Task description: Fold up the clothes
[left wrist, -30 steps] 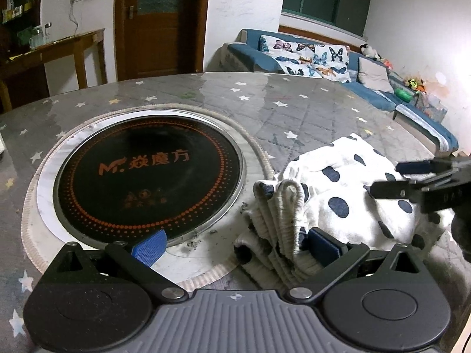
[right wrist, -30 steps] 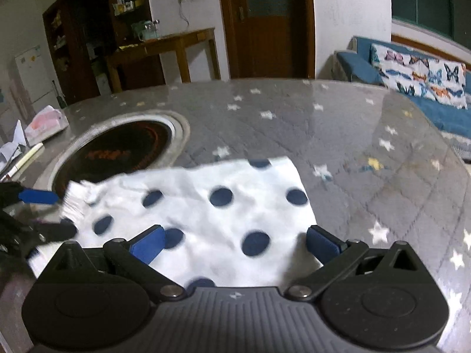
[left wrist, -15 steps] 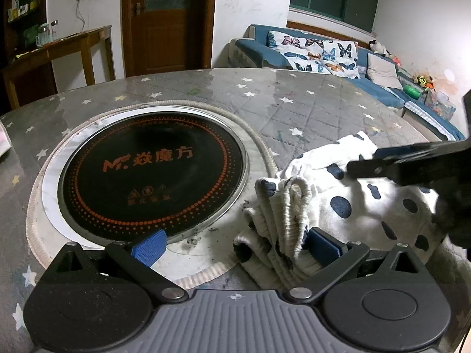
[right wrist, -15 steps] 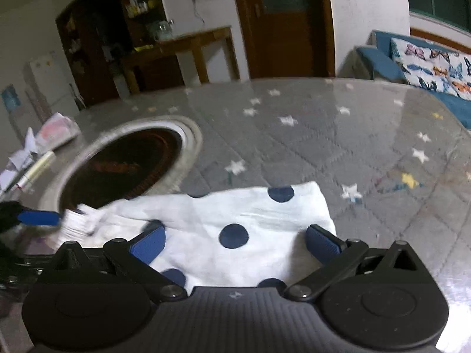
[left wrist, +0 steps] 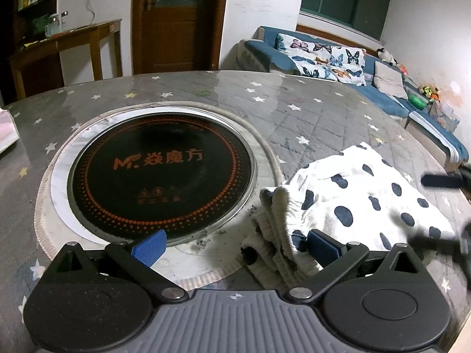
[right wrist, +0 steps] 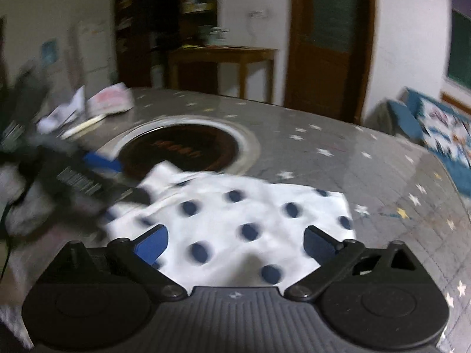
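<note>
Where the left wrist view looks down, the garment (left wrist: 362, 203), white with dark blue dots, lies in the lower right of the frame on the grey star-print table (left wrist: 294, 100). Ribbed edge of the cloth bunches in stacked folds at lower centre-right, just beside the round black cooktop (left wrist: 162, 173) set into the table. Left gripper (left wrist: 235, 244) spread wide: left blue pad (left wrist: 148, 245) over the cooktop's pale rim, right pad touching or tucked against the bunched ribbed edge; nothing pinched between them. Right gripper (left wrist: 441, 211) enters at the far right edge of this frame, blurred, dark fingers above and below the cloth's right side; contact cannot be told.

Right wrist view blurred. Garment (right wrist: 250, 220) fills the lower centre, mostly flat, its far corner reaching the cooktop (right wrist: 188, 147) rim. Right gripper (right wrist: 235, 241) spread, both blue pads over the cloth, nothing clamped. Left gripper (right wrist: 97, 173) shows at middle left, smeared, at the cloth's left end. Papers (right wrist: 109, 103) lie on the table at upper left. Wooden door (left wrist: 179, 20) and blue sofa (left wrist: 323, 56) behind.
</note>
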{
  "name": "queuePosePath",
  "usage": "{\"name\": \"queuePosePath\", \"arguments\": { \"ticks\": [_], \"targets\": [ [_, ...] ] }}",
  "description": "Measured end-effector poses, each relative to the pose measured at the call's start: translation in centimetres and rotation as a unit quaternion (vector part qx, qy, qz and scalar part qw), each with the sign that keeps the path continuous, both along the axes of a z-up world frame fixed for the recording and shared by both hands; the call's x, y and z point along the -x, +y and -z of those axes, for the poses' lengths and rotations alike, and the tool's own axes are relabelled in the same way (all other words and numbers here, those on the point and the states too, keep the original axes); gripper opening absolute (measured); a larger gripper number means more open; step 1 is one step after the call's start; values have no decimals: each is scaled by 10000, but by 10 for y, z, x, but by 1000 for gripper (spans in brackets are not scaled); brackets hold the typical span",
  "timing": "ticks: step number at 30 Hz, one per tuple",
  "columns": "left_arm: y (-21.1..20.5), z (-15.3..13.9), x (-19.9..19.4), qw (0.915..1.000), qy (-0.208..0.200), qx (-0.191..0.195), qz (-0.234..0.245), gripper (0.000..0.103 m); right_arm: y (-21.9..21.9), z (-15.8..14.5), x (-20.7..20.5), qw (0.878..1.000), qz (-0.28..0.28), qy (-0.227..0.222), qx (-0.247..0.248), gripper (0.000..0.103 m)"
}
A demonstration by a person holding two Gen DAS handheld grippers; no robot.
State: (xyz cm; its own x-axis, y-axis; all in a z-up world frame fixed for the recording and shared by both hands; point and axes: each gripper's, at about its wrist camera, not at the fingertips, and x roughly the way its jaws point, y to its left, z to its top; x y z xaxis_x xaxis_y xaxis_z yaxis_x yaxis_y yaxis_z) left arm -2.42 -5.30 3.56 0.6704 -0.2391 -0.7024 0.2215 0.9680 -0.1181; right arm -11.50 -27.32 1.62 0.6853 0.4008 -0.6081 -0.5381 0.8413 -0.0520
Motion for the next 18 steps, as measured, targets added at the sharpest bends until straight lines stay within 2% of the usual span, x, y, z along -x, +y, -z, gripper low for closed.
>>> {"name": "queuePosePath", "arguments": {
  "ticks": [3,6,9,12,13,17,18],
  "targets": [
    [2,-4,-1,9999,48,92,-89,103,23,3,17,9983,-477,-80,309,91],
    [7,-7,-2,9991,185,340,-198,103,50,10,33,9920,-989,-231,746,85],
    [15,-8,-2,9966,376,672,-276,103,75,22,48,9791,-1424,-524,1353,80],
    [21,-7,-1,9930,578,971,-349,103,96,31,54,9654,-1688,-707,1858,66],
    [23,-6,-1,9913,659,1073,-371,103,101,33,54,9615,-1742,-741,1991,61],
    [26,-2,0,9857,896,1366,-410,103,116,39,52,9476,-1912,-912,2392,55],
    [26,0,0,9842,954,1430,-429,103,117,40,52,9455,-1940,-948,2438,50]
  ]
}}
